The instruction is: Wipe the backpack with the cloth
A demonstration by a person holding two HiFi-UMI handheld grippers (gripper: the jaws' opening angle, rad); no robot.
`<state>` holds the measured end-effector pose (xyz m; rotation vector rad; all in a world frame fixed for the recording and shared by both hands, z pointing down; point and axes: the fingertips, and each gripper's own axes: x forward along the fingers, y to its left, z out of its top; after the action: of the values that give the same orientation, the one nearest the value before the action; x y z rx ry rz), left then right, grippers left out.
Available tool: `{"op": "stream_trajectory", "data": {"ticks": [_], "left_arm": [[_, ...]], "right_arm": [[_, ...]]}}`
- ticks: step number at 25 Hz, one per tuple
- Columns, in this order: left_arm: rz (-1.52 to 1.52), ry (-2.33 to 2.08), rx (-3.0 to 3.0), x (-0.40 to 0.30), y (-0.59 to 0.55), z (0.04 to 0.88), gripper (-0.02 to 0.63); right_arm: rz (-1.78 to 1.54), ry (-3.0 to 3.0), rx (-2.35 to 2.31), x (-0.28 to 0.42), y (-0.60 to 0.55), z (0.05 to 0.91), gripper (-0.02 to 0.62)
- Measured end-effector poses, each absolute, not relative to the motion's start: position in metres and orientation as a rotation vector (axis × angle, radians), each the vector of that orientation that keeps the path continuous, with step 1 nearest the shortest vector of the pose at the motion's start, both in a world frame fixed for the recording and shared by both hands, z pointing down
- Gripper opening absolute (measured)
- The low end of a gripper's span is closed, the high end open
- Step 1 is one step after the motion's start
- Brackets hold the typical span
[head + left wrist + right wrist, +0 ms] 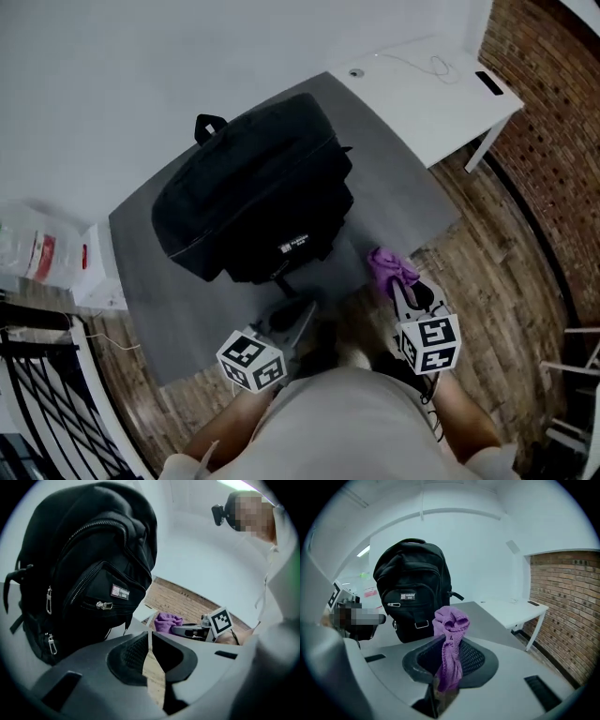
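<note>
- Grey tabletop (403, 197); a black fabric backpack (253, 187) stands upright mid-table.
- Near right, the right gripper (401, 292) pinches a purple knitted cloth (389, 265); the left gripper (298, 317) is closed and empty.
- Risk: wiping pressure could topple the unbraced backpack.

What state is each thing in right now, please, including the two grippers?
left gripper: shut, empty.
right gripper: shut on the purple cloth.
purple cloth: bunched, sticking up from the jaws, not touching the backpack.
black backpack: standing upright on the grey table, visible zips closed.
</note>
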<state>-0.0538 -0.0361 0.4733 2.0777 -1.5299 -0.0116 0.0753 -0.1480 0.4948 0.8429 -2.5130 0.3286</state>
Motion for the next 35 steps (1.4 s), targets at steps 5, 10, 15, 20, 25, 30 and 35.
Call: {"op": "stream_trajectory", "data": {"ticks": [5, 10, 15, 20, 25, 30, 35], "left_arm": [[-0.118, -1.723, 1.913, -0.019, -0.014, 0.476, 0.014], [-0.159, -1.85, 1.777, 0.03, 0.013, 0.472, 0.014], [-0.181, -1.955, 1.72, 0.073, 0.048, 0.452, 0.014], [-0.222, -1.992, 1.648, 0.103, 0.081, 0.456, 0.014], [-0.257, -2.028, 1.606, 0.114, 0.108, 0.453, 0.014], [-0.272, -2.032, 1.586, 0.12, 0.14, 0.457, 0.014], [-0.274, -2.033, 1.606, 0.118, 0.173, 0.452, 0.014]], "right_arm": [[0.247, -2.586, 0.648, 0.095, -0.153, 0.483, 0.078], [0.221, -2.632, 0.522, 0.135, -0.142, 0.473, 0.077], [0.227, -2.648, 0.417, 0.174, -0.112, 0.471, 0.078], [0.243, -2.662, 0.36, 0.197, -0.089, 0.469, 0.077], [0.244, -2.651, 0.306, 0.209, -0.065, 0.468, 0.077], [0.267, -2.632, 0.304, 0.217, -0.041, 0.476, 0.077], [0.291, -2.641, 0.324, 0.217, -0.012, 0.47, 0.077]]}}
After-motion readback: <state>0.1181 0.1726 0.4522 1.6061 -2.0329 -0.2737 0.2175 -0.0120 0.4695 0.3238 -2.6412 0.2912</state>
